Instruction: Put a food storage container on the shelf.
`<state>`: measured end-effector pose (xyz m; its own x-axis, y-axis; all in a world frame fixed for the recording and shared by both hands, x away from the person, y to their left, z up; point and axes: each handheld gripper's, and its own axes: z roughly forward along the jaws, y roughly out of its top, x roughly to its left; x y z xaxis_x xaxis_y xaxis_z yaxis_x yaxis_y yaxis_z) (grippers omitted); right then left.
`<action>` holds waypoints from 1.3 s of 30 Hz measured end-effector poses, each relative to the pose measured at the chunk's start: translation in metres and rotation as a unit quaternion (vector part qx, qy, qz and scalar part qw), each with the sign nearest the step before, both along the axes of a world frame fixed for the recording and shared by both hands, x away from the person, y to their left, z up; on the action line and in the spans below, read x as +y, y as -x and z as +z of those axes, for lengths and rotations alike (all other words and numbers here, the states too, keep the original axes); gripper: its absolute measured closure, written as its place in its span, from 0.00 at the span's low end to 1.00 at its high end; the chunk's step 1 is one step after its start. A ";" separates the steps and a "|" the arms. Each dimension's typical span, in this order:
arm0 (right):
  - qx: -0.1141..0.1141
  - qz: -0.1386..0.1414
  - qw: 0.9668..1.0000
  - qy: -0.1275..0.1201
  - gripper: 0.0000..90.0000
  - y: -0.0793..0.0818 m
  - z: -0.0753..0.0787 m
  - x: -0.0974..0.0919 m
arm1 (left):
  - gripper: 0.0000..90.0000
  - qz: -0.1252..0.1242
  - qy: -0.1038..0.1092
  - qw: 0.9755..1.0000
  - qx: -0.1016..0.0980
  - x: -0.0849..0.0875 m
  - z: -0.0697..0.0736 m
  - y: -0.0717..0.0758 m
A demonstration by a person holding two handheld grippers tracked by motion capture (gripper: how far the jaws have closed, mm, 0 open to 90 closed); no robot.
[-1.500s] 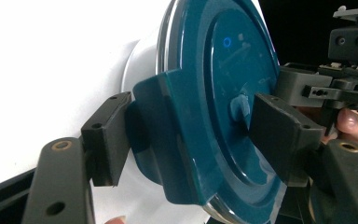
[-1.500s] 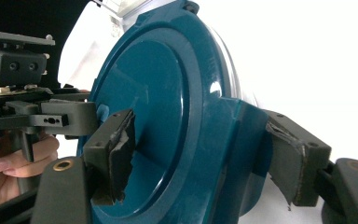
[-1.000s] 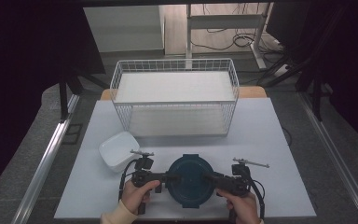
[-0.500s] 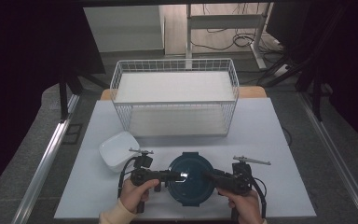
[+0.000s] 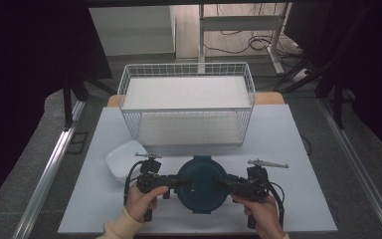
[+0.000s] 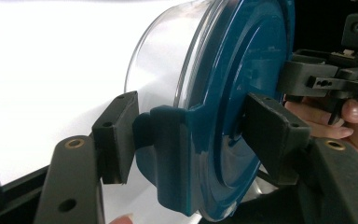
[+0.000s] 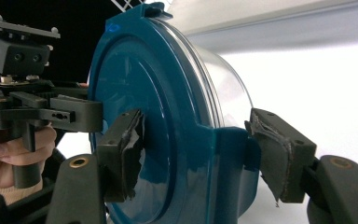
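On the white table (image 5: pixel 288 149), ringed by dark floor and black drapes, sit a wire basket (image 5: pixel 186 102) and a white dish (image 5: pixel 122 158). Left gripper (image 5: pixel 176 182) and right gripper (image 5: pixel 224 183) each pinch the blue-lidded container (image 5: pixel 201 184) at a side latch. Their views show its clear body, seemingly lifted.

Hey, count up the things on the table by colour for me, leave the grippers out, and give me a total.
Blue-lidded: 1, the round clear container with its blue lid
White: 2, the wire basket and the small bowl
Total: 3
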<state>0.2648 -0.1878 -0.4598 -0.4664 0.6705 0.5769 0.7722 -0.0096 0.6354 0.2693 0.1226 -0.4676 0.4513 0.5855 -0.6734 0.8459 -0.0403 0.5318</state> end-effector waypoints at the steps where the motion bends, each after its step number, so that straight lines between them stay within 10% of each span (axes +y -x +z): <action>1: -0.006 0.006 1.000 0.001 0.41 -0.004 0.006 0.002 | 0.42 0.001 0.001 1.000 -0.002 0.001 0.002 -0.001; 39: -0.091 0.042 0.995 -0.001 0.43 -0.062 0.110 0.031 | 0.42 0.033 0.021 0.998 -0.054 0.034 0.103 -0.045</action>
